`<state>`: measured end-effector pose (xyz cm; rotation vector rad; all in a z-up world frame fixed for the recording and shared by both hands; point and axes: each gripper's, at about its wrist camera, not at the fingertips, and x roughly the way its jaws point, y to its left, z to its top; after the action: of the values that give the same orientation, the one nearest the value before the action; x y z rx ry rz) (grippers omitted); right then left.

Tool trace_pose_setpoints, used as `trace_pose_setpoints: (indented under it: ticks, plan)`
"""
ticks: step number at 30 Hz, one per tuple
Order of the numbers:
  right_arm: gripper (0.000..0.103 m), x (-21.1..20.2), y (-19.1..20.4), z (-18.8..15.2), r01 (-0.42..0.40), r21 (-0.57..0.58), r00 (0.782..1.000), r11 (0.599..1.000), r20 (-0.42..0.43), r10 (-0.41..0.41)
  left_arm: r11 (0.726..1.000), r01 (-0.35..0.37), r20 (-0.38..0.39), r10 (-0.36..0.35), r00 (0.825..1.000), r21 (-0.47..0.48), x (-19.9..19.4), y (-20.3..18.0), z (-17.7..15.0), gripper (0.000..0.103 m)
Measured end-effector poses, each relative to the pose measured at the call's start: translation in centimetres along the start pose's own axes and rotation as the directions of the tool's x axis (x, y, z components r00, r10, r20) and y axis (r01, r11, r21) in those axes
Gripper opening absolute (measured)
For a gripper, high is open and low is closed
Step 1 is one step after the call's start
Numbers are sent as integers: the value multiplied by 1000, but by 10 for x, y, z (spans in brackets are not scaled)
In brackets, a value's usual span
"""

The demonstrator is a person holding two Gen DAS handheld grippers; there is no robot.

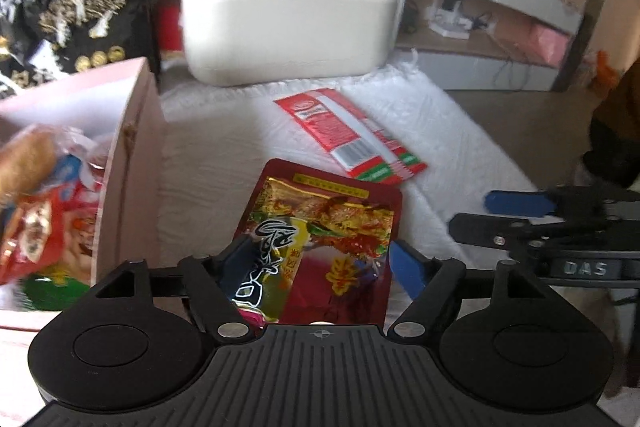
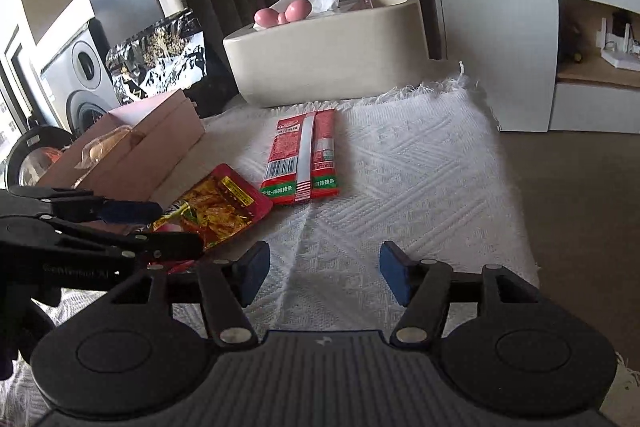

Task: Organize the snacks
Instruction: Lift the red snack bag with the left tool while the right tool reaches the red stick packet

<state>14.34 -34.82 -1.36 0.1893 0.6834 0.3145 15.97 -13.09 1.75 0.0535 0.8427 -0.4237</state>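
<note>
On a white woven cloth (image 2: 400,163) spread over a low surface, two snack packets lie loose beside a pink cardboard box (image 1: 132,155) already holding several wrapped snacks (image 1: 44,211); the box seems to be the collecting place.

Left gripper (image 1: 320,259): its jaws stand wide around a dark red foil snack pouch (image 1: 332,227). The pouch sits between the blue pads, but a gap shows at the right pad, and at the left pad contact cannot be told. Whether the pouch rests on the cloth or is lifted is unclear. It lies just beside the box wall, likely so it can go in with a short sideways move.

Right gripper (image 2: 324,271): its jaws are half open and empty, above bare cloth. It points towards a red, white and green flat snack packet (image 2: 302,155), lying barcode side up, well apart from the box. That is probably its next target.

Behind the packets stands a cream tissue holder (image 2: 328,55) with a pink ornament (image 2: 284,15), and a black and gold foil bag (image 1: 76,23) leans behind the box.
</note>
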Motion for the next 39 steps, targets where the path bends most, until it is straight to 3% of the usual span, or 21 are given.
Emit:
trace_pose_setpoints:
  ticks: [3, 6, 8, 13, 19, 26, 33, 37, 39]
  plan:
    - [62, -1, -2, 0, 2, 17, 1000, 1000, 7, -2, 997, 64, -14, -64, 998, 37, -3, -4, -2, 80]
    - [62, 0, -2, 0, 3, 19, 1000, 1000, 7, -4, 985, -4, -28, 8, 1000, 170, -2, -17, -9, 79]
    - [62, -1, -2, 0, 5, 20, 1000, 1000, 7, -5, 977, -40, -25, 46, 999, 211, 2, -20, -11, 84]
    - [62, 0, -2, 0, 5, 20, 1000, 1000, 7, -5, 993, 1, -50, 5, 999, 117, 11, -5, -5, 90]
    - [64, -1, -3, 0, -4, 21, 1000, 1000, 8, 3, 989, -10, -13, 12, 1000, 148, 23, -14, -4, 97]
    - [73, 1, 3, 0, -8, -7, 1000, 1000, -4, 8, 984, -16, -9, 18, 1000, 175, 19, -16, -10, 97]
    - [77, 3, 2, 1, -23, -12, 1000, 1000, -10, 23, 968, 61, -42, -52, 998, 243, 13, -9, -12, 96]
    - [77, 3, 2, 1, -27, -8, 1000, 1000, -8, 27, 972, 124, -109, -104, 989, 197, 9, 1, -3, 93]
    - [77, 3, 2, 1, -26, -8, 1000, 1000, -8, 26, 969, 116, -120, -92, 988, 219, 7, -1, -4, 90]
